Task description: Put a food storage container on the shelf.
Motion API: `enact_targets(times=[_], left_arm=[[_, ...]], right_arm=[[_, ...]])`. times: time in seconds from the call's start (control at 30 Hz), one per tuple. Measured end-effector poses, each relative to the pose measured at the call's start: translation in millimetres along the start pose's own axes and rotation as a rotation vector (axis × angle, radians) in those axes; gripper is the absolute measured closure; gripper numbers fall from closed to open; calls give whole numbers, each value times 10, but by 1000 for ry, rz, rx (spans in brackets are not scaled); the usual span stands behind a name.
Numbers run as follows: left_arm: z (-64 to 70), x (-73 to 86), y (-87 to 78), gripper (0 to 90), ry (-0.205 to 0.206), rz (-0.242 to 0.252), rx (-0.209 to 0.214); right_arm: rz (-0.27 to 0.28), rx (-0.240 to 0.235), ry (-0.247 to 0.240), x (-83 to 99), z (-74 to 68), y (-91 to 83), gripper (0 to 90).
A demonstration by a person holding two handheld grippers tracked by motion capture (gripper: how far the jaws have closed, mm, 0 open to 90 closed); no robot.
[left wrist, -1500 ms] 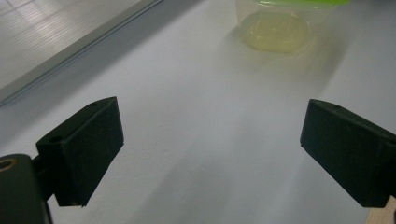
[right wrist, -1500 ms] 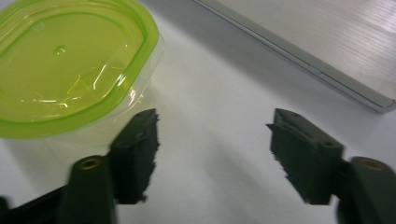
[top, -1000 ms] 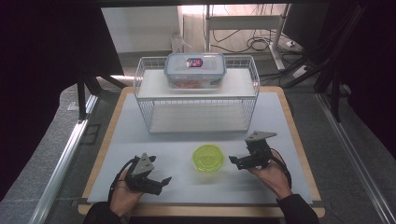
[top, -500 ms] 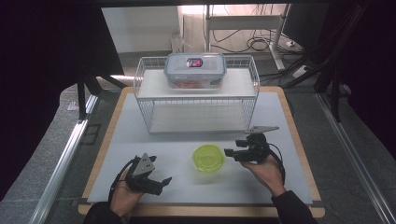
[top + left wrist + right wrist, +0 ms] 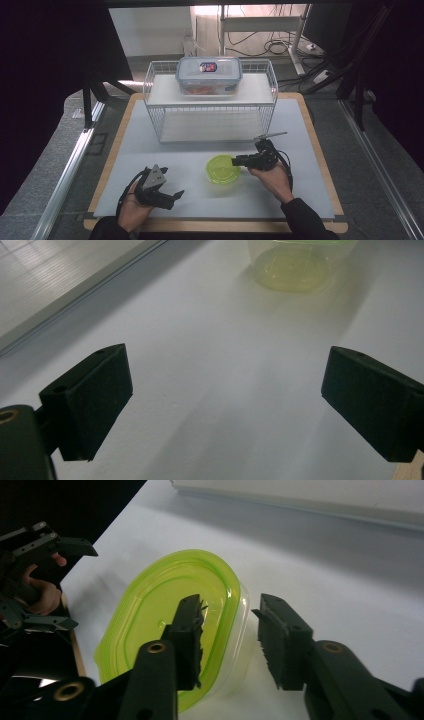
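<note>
Near the wire rack, the left hand-held gripper rests open on the surface. The right hand-held gripper straddles the tub's rim, jaws parted; a shallow bite could slip off or tip the light tub.

- Black left tongs: two broad, flat-faced rectangular pads, each with a small round hole near its upper edge.
- Grey three-cornered plate on top, black cable looped alongside.
- Black right tongs: ridged, toothed inner pad faces, long arms with ringed metal pivot holes.
- Dark long sleeves down to the wrists.
</note>
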State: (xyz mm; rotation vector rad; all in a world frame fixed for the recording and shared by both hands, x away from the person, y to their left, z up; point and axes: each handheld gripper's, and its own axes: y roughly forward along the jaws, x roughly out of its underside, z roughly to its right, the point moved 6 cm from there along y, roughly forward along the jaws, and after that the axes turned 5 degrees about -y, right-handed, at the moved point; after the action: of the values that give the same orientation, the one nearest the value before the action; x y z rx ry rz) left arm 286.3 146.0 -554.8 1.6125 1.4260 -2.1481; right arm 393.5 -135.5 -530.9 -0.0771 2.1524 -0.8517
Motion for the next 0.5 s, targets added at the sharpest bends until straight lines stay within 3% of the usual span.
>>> enact_targets(times=[0.17, 0.2, 0.33, 0.5], left_arm=[[0, 0, -1, 60, 2, 0, -1], [1, 0, -1, 60, 3, 0, 0], [2, 0, -1, 61, 6, 0, -2], [4, -3, -2, 61, 10, 0, -4]], right_arm=[[-6, -28, 35, -7, 22, 23, 791], [-3, -51, 47, -10, 14, 19, 798], [-12, -65, 68, -17, -12, 9, 807], [18, -102, 91, -61, -54, -59, 822]])
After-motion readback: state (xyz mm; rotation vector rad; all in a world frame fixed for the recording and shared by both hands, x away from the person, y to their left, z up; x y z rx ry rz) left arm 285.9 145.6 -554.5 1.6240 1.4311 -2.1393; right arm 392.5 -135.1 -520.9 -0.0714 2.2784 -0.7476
